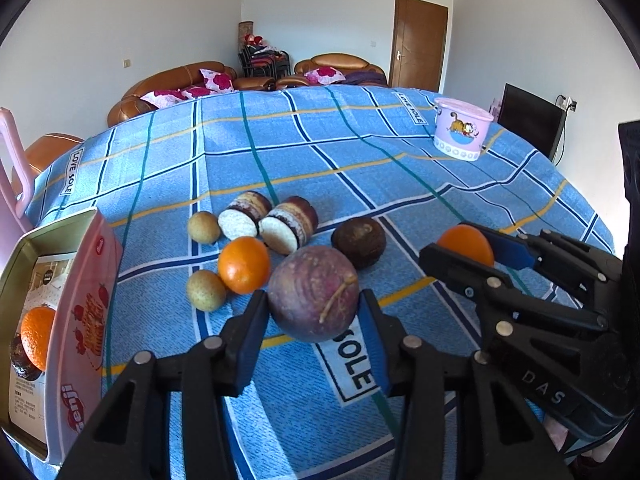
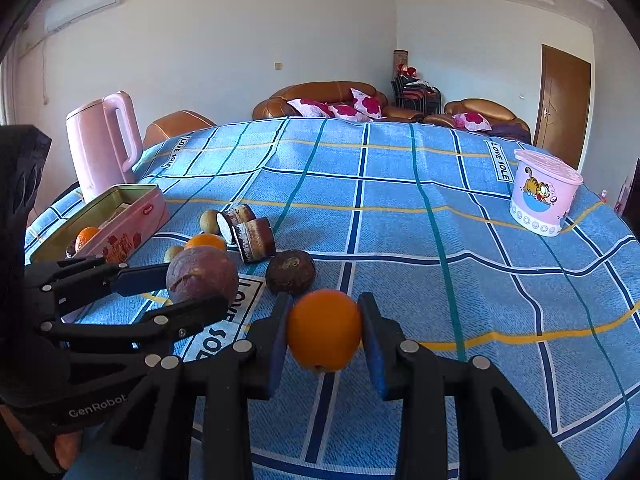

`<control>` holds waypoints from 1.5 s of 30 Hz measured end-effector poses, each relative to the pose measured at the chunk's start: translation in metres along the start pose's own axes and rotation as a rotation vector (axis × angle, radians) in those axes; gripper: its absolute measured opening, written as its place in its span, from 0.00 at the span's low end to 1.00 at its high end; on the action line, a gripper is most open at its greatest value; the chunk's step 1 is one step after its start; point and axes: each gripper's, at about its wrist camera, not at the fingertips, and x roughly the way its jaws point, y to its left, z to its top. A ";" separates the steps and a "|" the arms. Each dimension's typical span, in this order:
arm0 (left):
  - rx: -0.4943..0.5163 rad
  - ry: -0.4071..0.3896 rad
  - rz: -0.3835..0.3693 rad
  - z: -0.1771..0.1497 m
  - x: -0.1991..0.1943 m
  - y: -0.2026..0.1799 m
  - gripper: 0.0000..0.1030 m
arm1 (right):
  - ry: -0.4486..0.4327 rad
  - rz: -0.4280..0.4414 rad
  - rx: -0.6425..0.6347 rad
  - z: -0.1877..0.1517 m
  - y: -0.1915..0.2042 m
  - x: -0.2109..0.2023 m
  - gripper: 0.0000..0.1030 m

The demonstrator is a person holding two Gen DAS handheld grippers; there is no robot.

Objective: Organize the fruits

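Observation:
My left gripper (image 1: 314, 312) is shut on a large purple passion fruit (image 1: 313, 293), held just above the blue checked cloth; it also shows in the right wrist view (image 2: 202, 275). My right gripper (image 2: 324, 332) is shut on an orange (image 2: 324, 330), also seen in the left wrist view (image 1: 466, 245). On the cloth lie another orange (image 1: 244, 265), two small yellow-green fruits (image 1: 206, 290) (image 1: 204, 227), a dark brown fruit (image 1: 359, 242) and two cake slices (image 1: 289, 224). A pink tin (image 1: 80, 320) at the left holds an orange (image 1: 37, 336) and a dark fruit.
A pink cartoon tub (image 1: 462, 128) stands at the far right of the table. A pink kettle (image 2: 106, 140) stands behind the tin at the far left. Sofas and a brown door lie beyond the table.

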 end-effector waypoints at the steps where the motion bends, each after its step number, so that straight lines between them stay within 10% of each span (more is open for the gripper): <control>1: 0.003 -0.006 0.000 0.000 -0.001 0.000 0.46 | -0.008 0.001 0.000 0.000 0.000 -0.001 0.35; 45: -0.046 -0.252 0.027 -0.011 -0.044 0.008 0.46 | -0.180 -0.009 -0.052 -0.008 0.007 -0.031 0.35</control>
